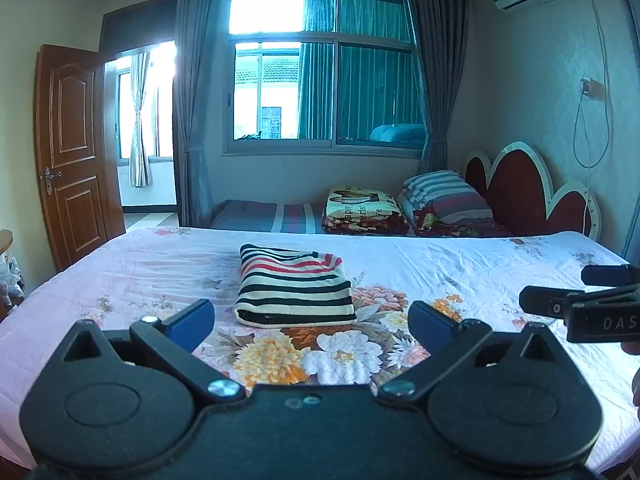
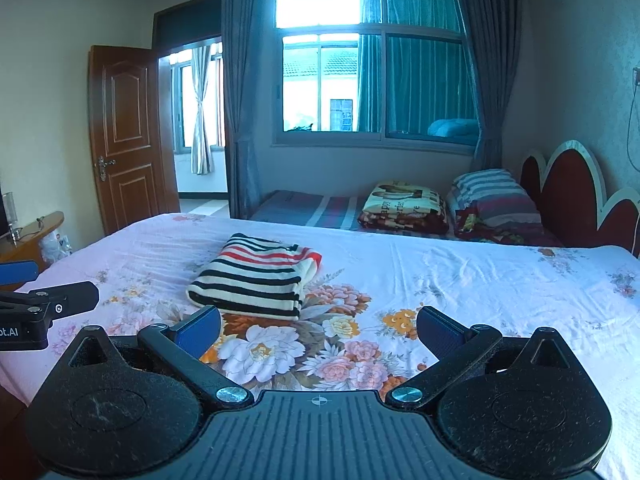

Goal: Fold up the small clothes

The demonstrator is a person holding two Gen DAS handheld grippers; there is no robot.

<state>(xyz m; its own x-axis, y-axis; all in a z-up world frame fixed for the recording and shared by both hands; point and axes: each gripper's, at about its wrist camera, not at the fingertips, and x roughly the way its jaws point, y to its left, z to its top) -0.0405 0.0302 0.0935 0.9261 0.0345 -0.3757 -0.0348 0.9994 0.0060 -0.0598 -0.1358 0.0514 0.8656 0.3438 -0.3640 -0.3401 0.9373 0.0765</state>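
A striped garment, cream with black and red bands, lies folded into a neat rectangle on the floral bed sheet. It also shows in the right wrist view. My left gripper is open and empty, held just in front of the garment's near edge. My right gripper is open and empty, a little to the right of the garment. The right gripper shows at the right edge of the left wrist view; the left gripper shows at the left edge of the right wrist view.
A second bed beyond holds a folded printed blanket and a striped pillow against a red headboard. An open wooden door stands at the left. A wooden side table sits left of the bed.
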